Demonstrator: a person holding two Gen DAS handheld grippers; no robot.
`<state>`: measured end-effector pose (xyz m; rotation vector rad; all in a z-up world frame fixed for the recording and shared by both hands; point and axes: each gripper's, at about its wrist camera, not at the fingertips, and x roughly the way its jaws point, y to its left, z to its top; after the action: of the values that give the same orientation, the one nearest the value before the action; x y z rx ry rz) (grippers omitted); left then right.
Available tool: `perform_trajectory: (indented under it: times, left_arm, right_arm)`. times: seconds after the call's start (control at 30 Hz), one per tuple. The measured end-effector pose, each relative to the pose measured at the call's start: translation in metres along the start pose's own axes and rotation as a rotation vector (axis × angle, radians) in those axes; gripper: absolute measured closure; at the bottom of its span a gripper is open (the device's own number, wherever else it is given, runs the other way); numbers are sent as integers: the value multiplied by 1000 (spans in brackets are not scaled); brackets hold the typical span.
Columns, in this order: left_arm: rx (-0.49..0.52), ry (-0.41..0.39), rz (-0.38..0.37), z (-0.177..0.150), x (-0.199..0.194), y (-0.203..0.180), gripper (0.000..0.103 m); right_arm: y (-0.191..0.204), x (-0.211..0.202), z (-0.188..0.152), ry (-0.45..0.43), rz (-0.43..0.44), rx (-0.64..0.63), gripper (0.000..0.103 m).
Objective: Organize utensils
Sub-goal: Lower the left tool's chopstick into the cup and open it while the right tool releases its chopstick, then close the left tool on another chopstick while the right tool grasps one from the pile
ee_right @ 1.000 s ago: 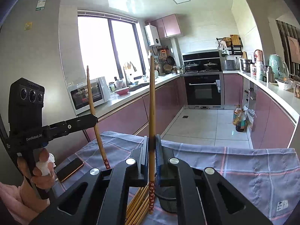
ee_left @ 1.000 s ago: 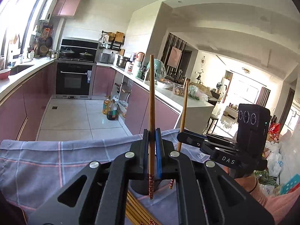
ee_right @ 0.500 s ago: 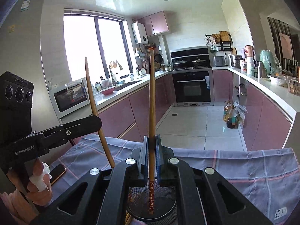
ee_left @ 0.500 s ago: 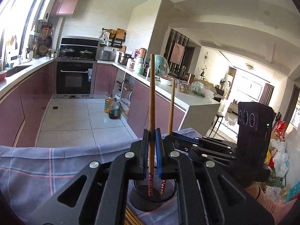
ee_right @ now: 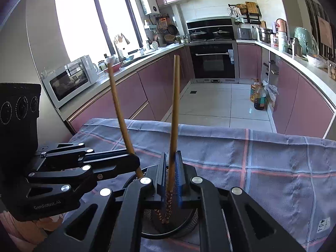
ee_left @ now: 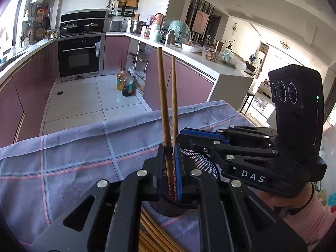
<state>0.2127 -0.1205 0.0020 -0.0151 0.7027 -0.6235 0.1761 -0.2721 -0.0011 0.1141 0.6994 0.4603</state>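
Tipping is the risk: two long brown wooden chopsticks (ee_right: 174,113) lean loose inside the black wire-mesh holder (ee_left: 195,163) on the checked-cloth tabletop (ee_right: 273,157), between slightly parted left gripper (ee_left: 170,168) and right gripper (ee_right: 170,174) fingers that grip neither, so a careless withdrawal could topple everything.

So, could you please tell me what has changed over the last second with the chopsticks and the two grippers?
Both grippers carried their chopsticks over the black mesh holder and lowered the patterned tips into it. The left gripper and right gripper have opened, so the left chopstick and right chopstick now lean loose in the holder. The spare chopsticks and checked cloth stayed put.
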Motion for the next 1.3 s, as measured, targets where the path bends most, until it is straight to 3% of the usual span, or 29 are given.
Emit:
perform_trajectory:
  times: [0.23, 0.47, 0.57, 0.7, 0.9, 1.3]
  left_arm:
    - [-6, -84, 74, -10, -24, 7, 77]
    - [-2, -183, 152, -41, -77, 15, 61]
    - [5, -151, 178, -63, -84, 18, 59]
    - [-2, -43, 185, -99, -71, 24, 58]
    - [-13, 96, 184, -145, -46, 29, 58]
    - [-38, 161, 179, -174, -25, 28, 57]
  right_arm:
    - [2, -14, -2, -56, -19, -4, 77]
    - [27, -57, -24, -123, 58, -73, 62]
    - [42, -63, -44, -95, 81, -122, 57]
    - [53, -45, -73, 3, 90, -131, 56]
    - [50, -16, -106, 119, 78, -70, 56]
    - [53, 0, -125, 166, 45, -59, 56]
